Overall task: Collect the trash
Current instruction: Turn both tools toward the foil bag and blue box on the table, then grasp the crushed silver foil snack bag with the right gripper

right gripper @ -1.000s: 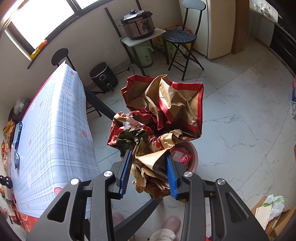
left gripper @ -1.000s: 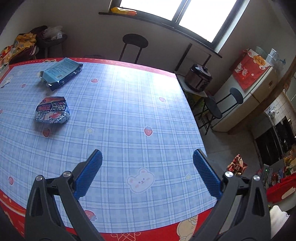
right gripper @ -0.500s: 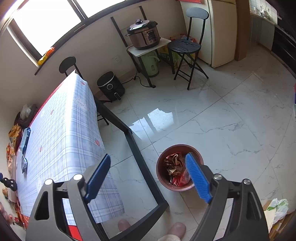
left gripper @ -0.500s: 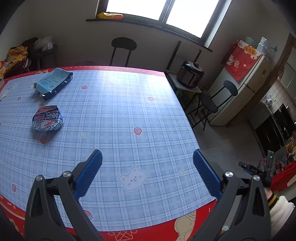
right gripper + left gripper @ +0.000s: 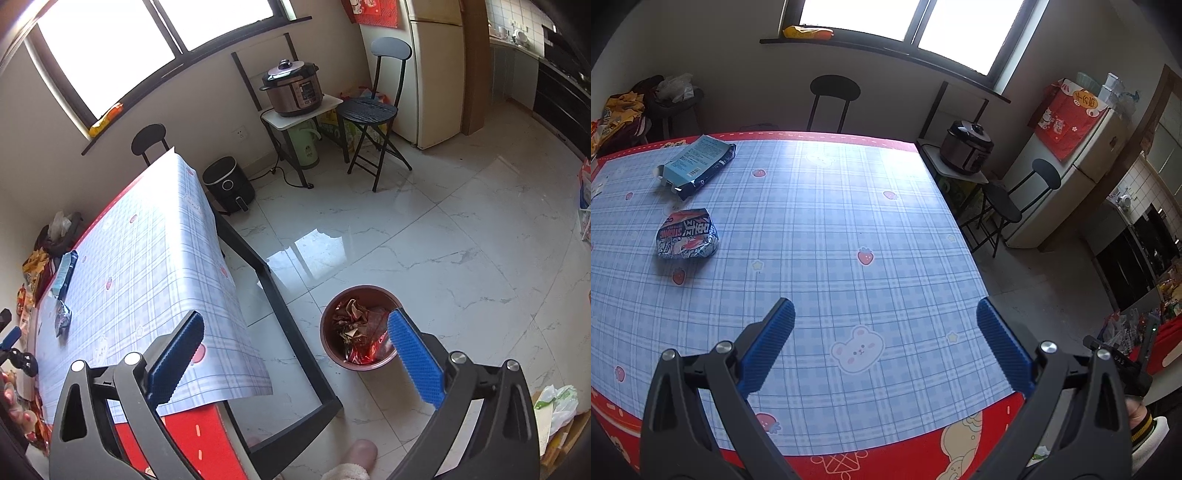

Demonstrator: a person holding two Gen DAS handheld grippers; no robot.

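While crumpled red and brown wrappers [image 5: 360, 328] are sitting in the round brown bin [image 5: 327, 334], both grippers' fingers [image 5: 415, 360] are apart, and two packets [image 5: 687, 238] are waiting on the table [image 5: 831, 221].

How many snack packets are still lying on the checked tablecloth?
2. A light-blue flat packet lies near the table's far left corner; a crumpled blue-and-red wrapper sits apart from it, nearer the camera. The left edge is cropped, so more may be hidden.
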